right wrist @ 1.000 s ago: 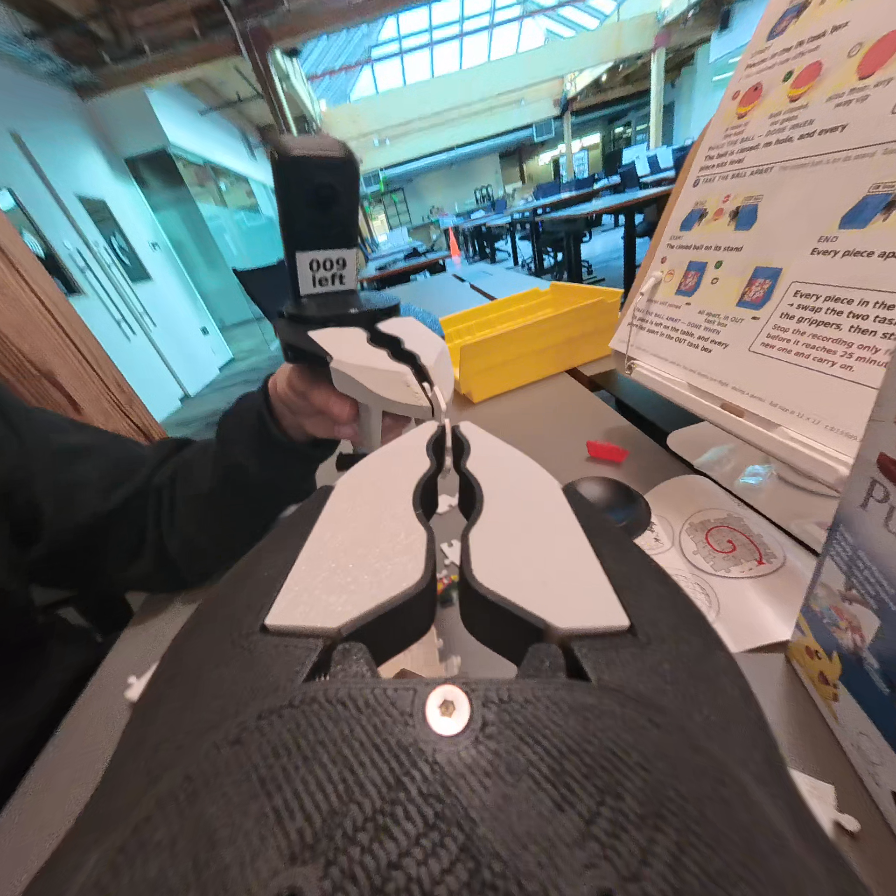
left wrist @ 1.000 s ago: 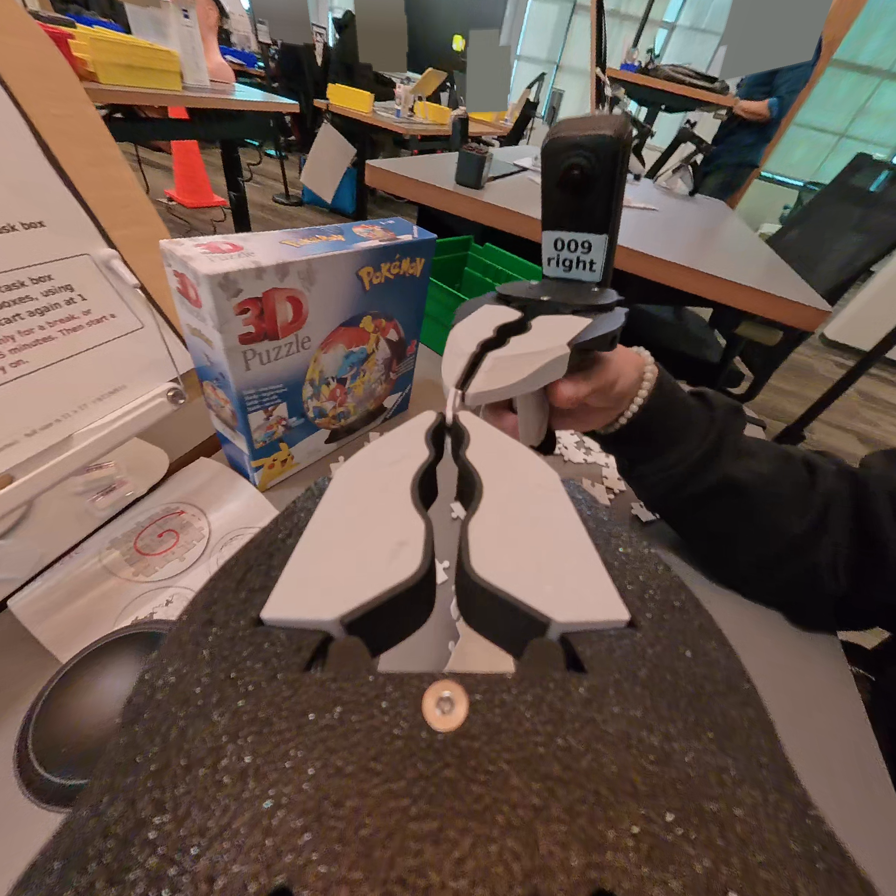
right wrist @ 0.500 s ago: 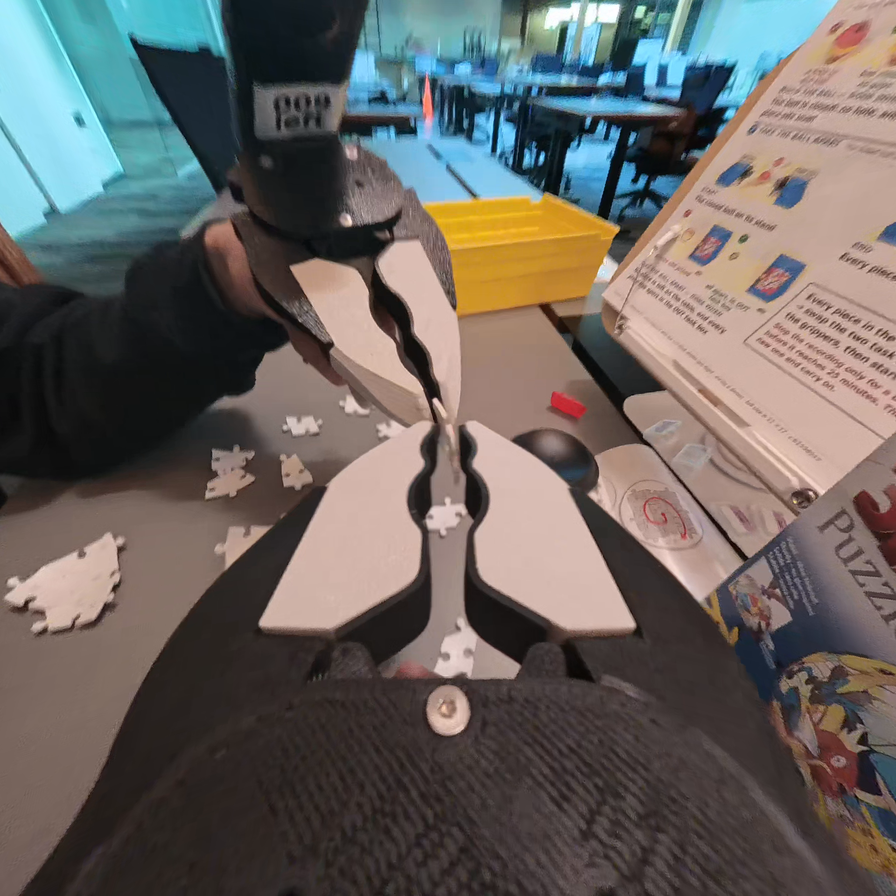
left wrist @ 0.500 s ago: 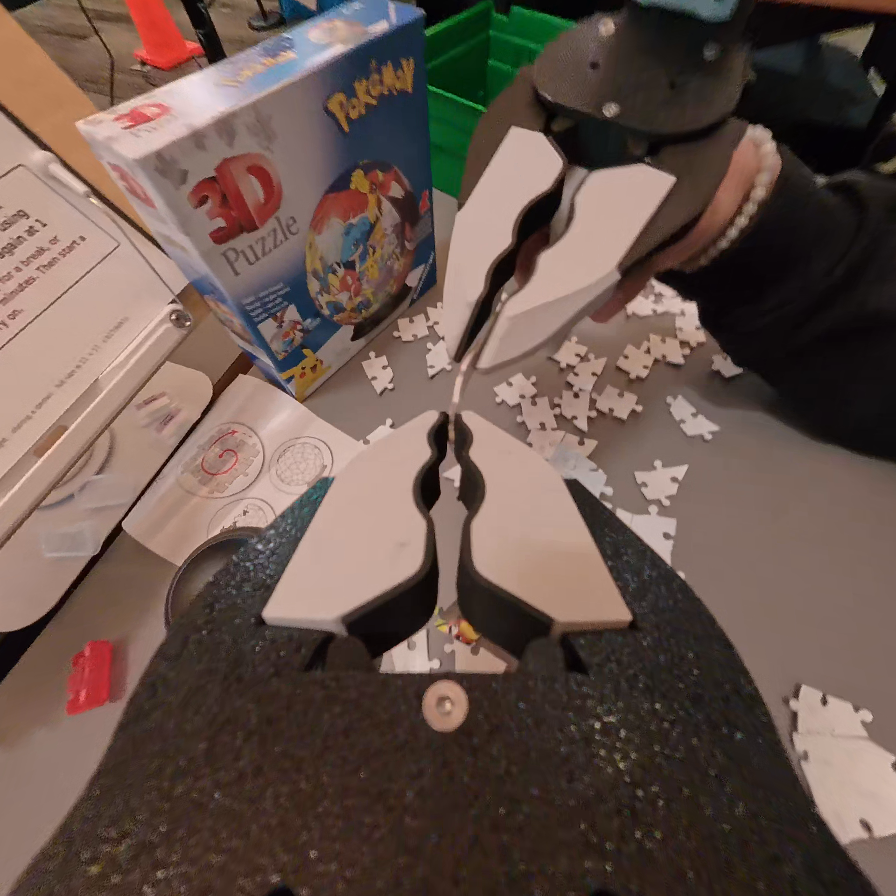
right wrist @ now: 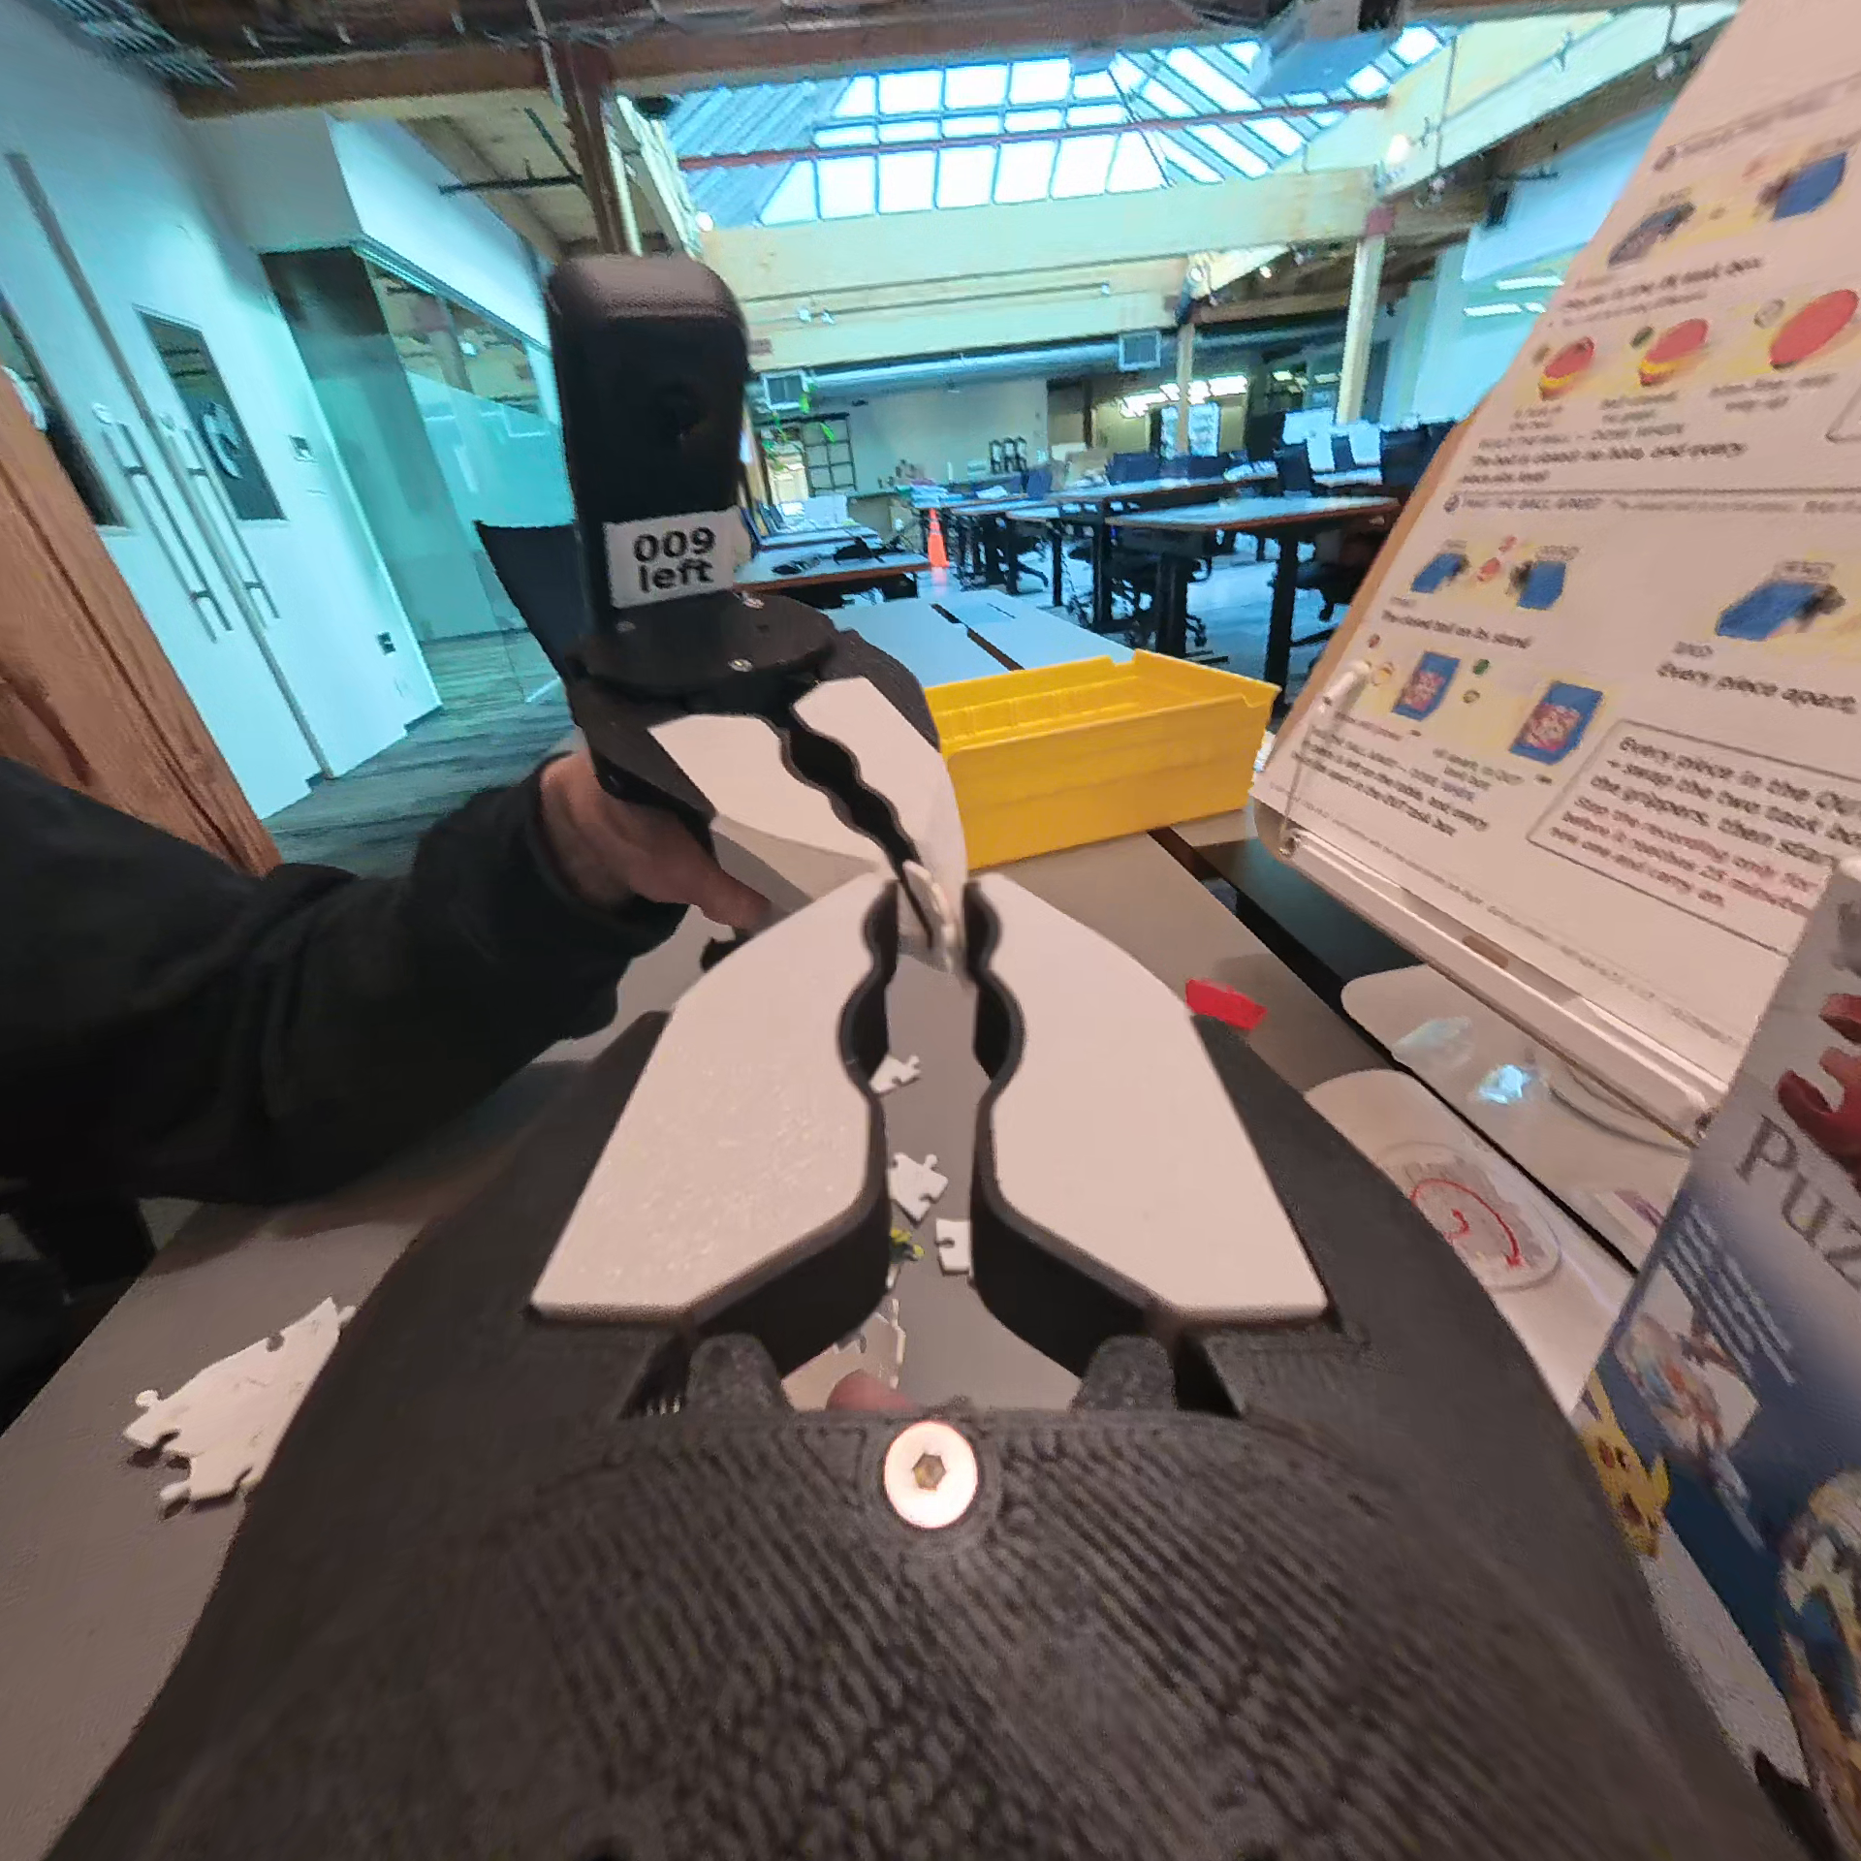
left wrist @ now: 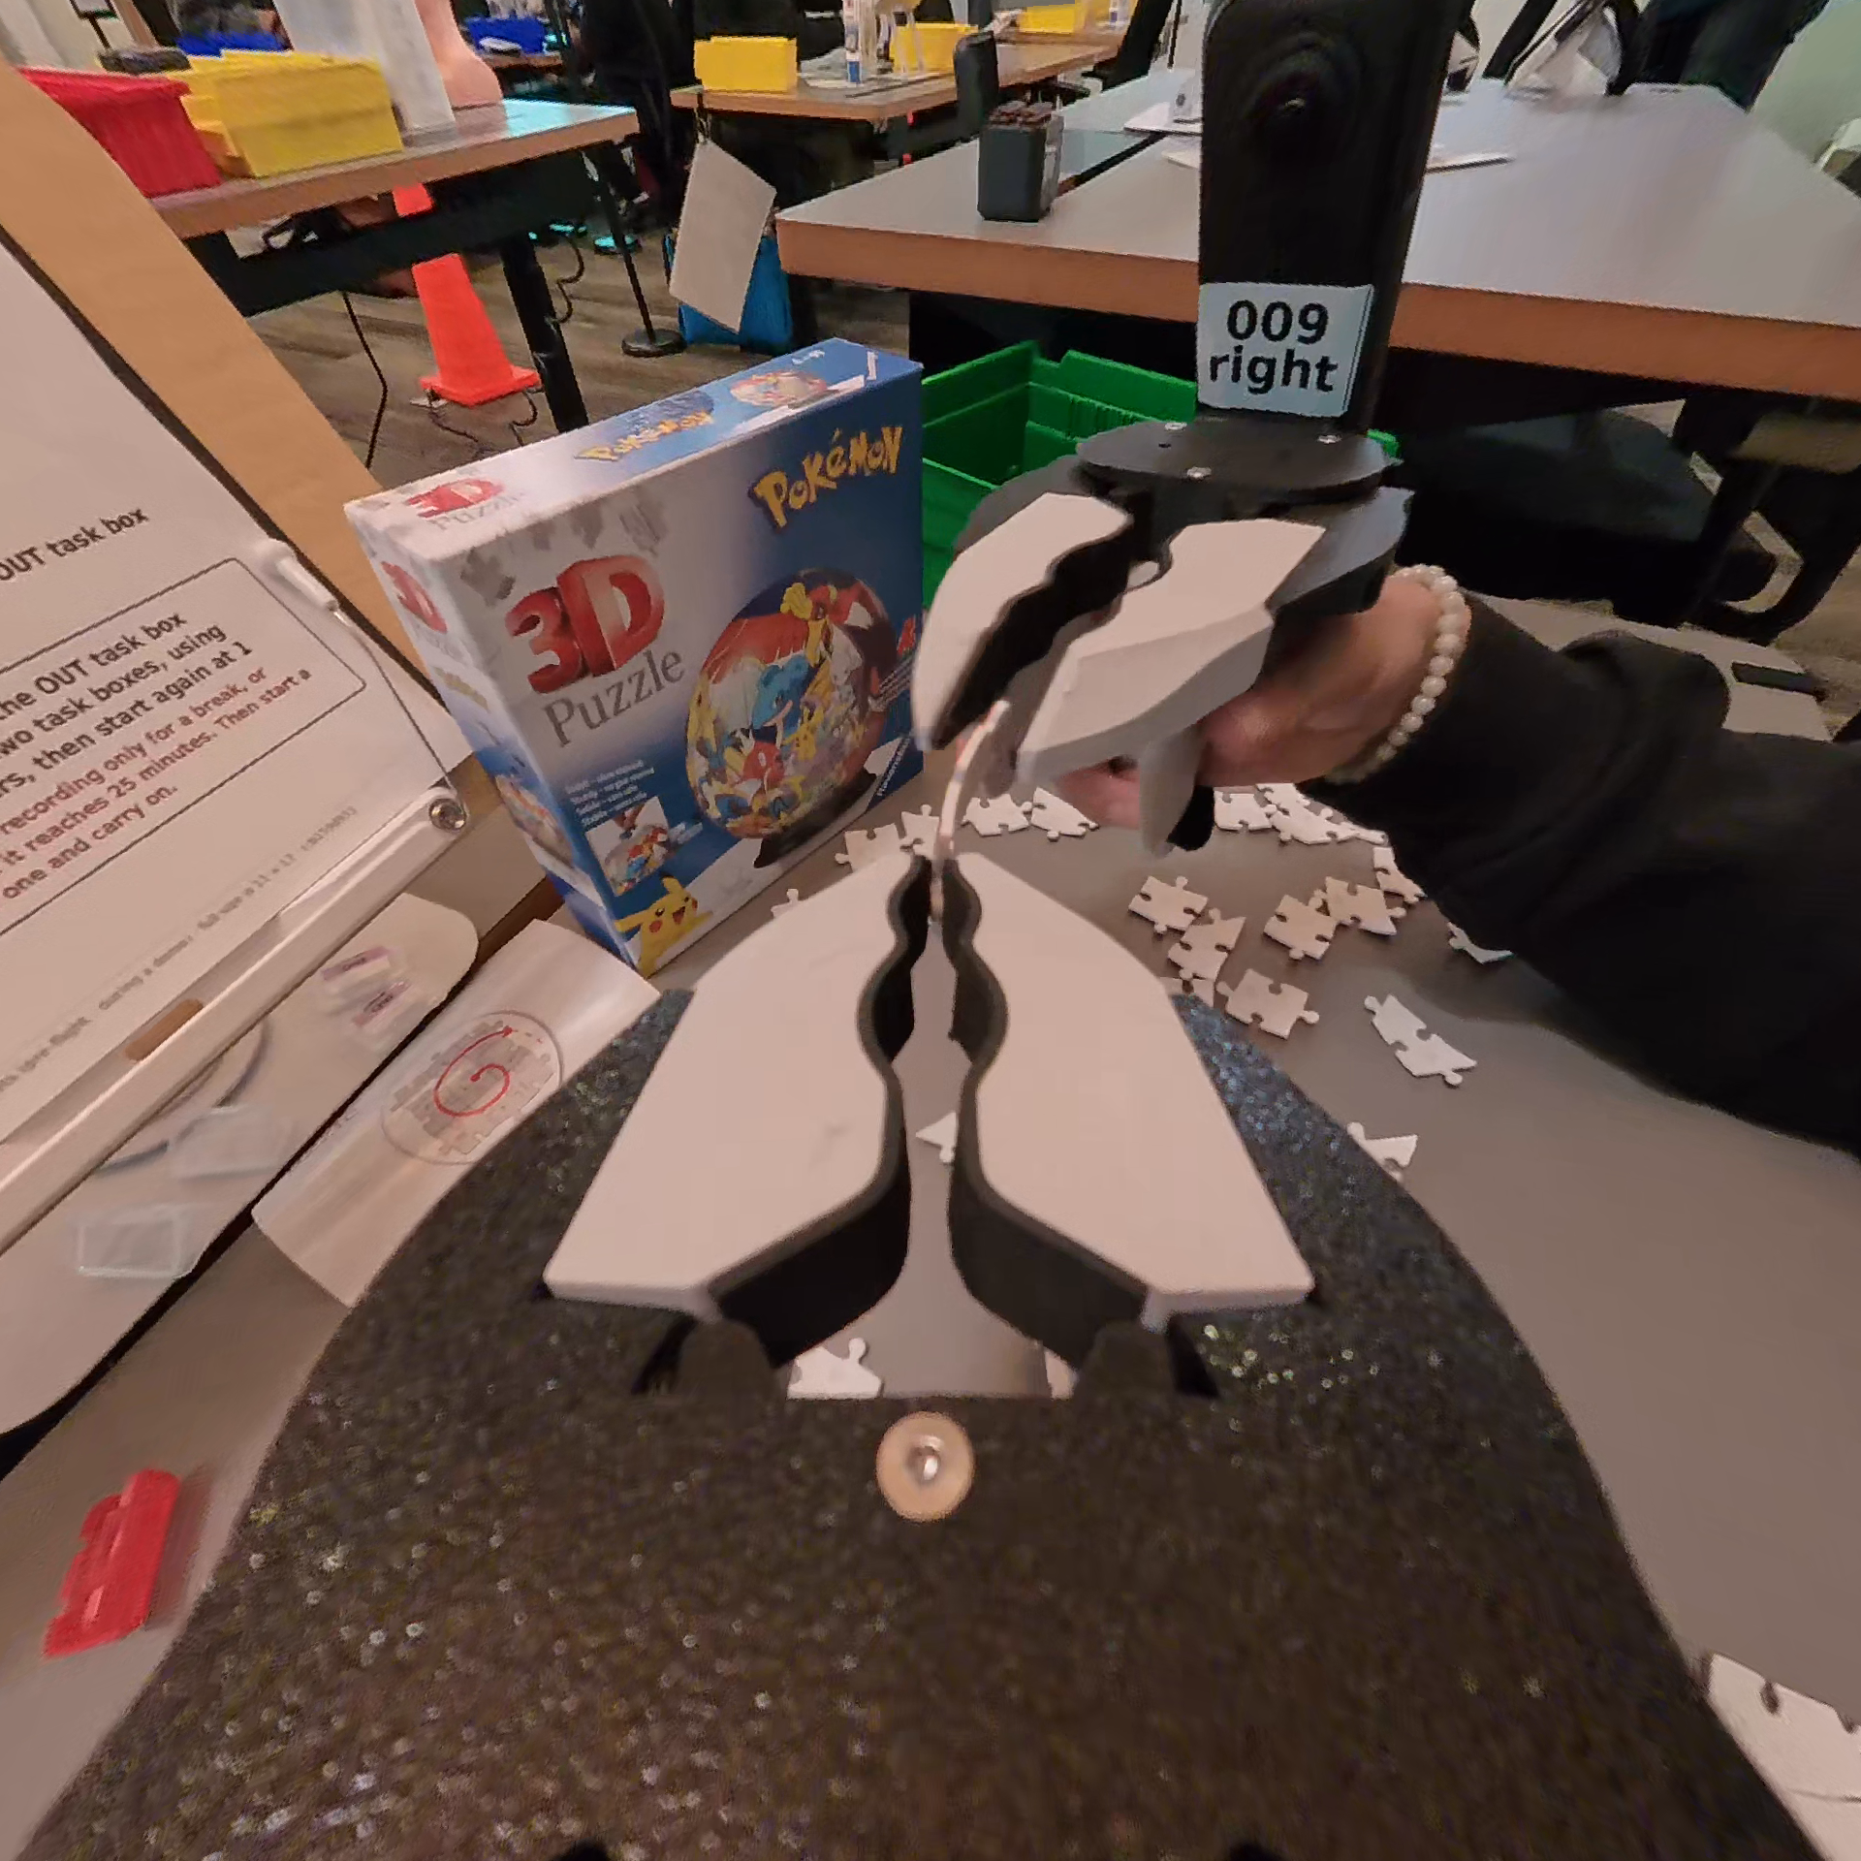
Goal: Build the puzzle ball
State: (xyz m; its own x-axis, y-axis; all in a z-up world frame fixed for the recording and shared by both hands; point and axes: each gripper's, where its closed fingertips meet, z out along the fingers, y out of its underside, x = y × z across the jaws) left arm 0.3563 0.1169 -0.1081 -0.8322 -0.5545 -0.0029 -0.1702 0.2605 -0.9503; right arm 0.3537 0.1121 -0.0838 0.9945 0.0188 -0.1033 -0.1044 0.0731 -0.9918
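Left wrist view shows the left tongs [left wrist: 935,886] pinched on the lower end of a curved white puzzle piece [left wrist: 962,796], edge-on so it looks like a thin strip; its upper end reaches up into the right tongs [left wrist: 972,725], toward one o'clock, which stand slightly parted around it — whether their pads press I cannot tell. Both meet tip to tip above the bench [left wrist: 1571,1249], clear of the clutter. Loose puzzle pieces [left wrist: 1299,926] lie scattered at three o'clock, a puzzle box [left wrist: 645,685] stands upright at eleven — near the tips — and an instruction board [left wrist: 151,765] leans at nine.
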